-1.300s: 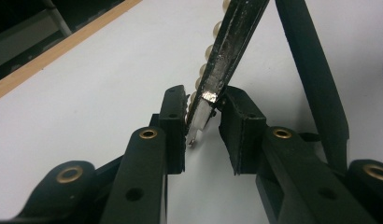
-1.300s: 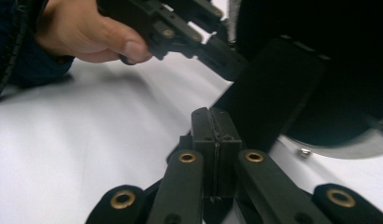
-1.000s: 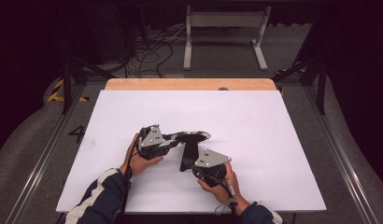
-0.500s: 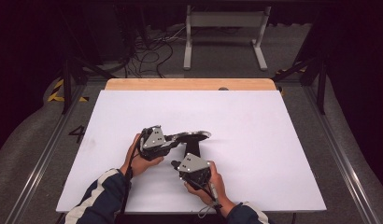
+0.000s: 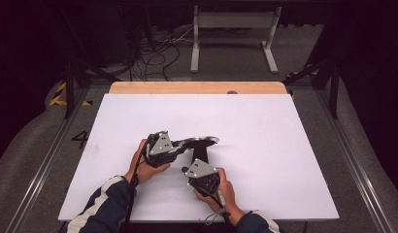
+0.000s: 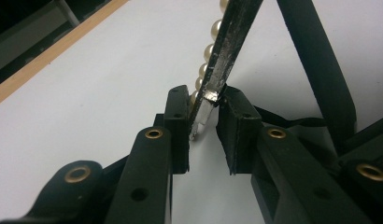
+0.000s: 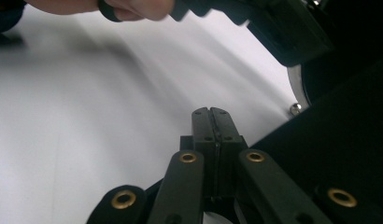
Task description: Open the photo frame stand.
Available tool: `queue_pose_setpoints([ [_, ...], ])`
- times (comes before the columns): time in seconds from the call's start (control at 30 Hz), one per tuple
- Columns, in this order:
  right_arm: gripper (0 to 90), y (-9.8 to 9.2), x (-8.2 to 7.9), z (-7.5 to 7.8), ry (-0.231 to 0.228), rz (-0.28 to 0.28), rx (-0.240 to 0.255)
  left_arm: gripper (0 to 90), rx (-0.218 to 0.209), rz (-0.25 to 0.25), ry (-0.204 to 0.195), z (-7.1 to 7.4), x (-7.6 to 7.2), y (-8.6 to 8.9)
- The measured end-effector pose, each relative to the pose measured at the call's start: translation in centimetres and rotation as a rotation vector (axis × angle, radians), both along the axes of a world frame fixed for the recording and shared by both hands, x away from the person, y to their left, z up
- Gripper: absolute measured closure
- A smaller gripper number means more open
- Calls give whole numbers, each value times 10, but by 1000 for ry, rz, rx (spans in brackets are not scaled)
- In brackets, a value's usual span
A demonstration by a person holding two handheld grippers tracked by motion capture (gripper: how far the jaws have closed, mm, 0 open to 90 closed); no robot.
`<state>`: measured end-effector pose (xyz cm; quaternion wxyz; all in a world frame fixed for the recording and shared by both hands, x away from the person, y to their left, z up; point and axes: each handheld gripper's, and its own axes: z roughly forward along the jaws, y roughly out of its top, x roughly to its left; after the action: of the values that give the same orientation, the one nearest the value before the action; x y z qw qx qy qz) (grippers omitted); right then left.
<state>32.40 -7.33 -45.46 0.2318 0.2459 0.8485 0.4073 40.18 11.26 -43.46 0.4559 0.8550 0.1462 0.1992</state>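
A flat dark object [image 5: 203, 141] with a silvery rim and a row of pearl beads [image 6: 212, 44] is held just above the white table. My left gripper [image 5: 183, 144] is shut on its edge; in the left gripper view the thin rim [image 6: 227, 42] stands slanted between the jaws of my left gripper [image 6: 206, 95]. A black strap [image 6: 320, 70] hangs from the object toward the table. My right gripper [image 5: 186, 170] sits just in front of the object, low over the table. In the right gripper view the right gripper [image 7: 210, 112] has its jaws pressed together with nothing between them.
The white tabletop [image 5: 265, 126] has a wooden strip [image 5: 197, 87] along its far edge. Beyond it are cables and a metal stand [image 5: 233, 34] on the floor. Both hands work near the table's front edge.
My right hand has moved left and slightly down, closer to the left hand and the hanging strap. The left gripper and the object it holds have stayed in place.
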Motion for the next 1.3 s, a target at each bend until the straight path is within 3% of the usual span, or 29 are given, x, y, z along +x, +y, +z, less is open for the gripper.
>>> queue_pose_setpoints([
  [0.23, 900, -2, -1, -2, 12, 11, -8, 755, 30, 10, -10, 2, -4, 0],
  [0.4, 900, -1, -3, -2, 12, 11, -7, 756, 22, 17, -14, 2, -3, -1],
  [0.53, 895, 7, -6, -1, -24, 20, -18, 755, 18, 16, -7, 1, -3, -1],
  [0.77, 897, 11, -2, -2, -45, -11, -17, 756, 24, 13, -8, 2, -3, -2],
  [1.07, 900, 12, -2, -5, -82, -72, -70, 756, 37, 29, -17, 1, -4, -4],
  [1.3, 900, 10, -4, -4, -79, -83, -79, 761, 49, 23, -24, 2, -5, -5],
])
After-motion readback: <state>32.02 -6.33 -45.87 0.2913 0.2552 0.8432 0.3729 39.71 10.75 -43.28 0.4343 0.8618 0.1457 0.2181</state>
